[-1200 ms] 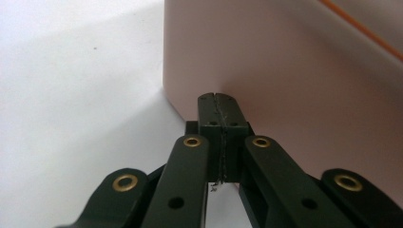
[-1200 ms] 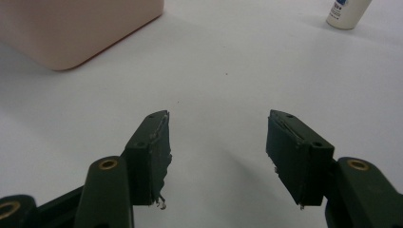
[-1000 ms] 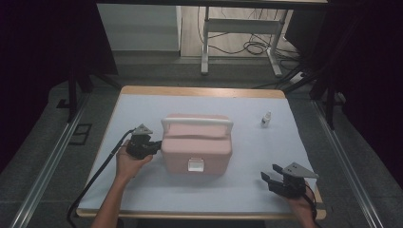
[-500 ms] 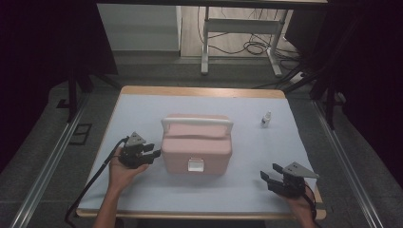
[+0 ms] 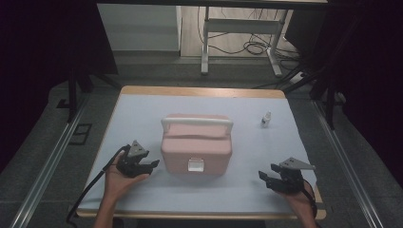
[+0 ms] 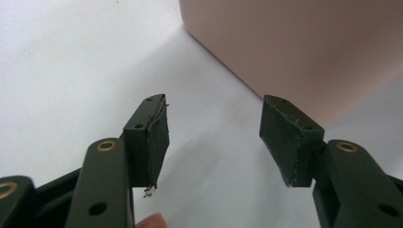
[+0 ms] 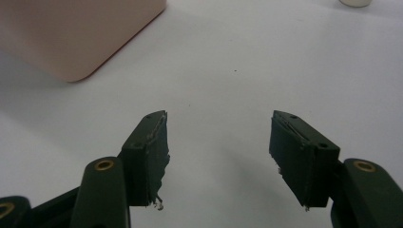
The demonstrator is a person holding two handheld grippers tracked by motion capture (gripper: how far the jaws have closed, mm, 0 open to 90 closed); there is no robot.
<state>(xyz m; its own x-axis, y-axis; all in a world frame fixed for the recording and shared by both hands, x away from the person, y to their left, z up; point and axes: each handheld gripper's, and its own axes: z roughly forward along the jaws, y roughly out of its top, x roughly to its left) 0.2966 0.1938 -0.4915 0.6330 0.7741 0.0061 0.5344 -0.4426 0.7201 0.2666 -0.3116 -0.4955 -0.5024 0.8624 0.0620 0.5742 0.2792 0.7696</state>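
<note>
White-covered table, pink case sitting centre with its lid down and front latch unworked, left gripper just left of it, jaws just opened and empty, right gripper near-right, spread wide, empty.

A lidded box with a handle across its far top stands at the middle of the tabletop. A small bottle stands far right of it, well apart. The left tool lies just left of the box's near corner; the right tool sits near the near right edge.
</note>
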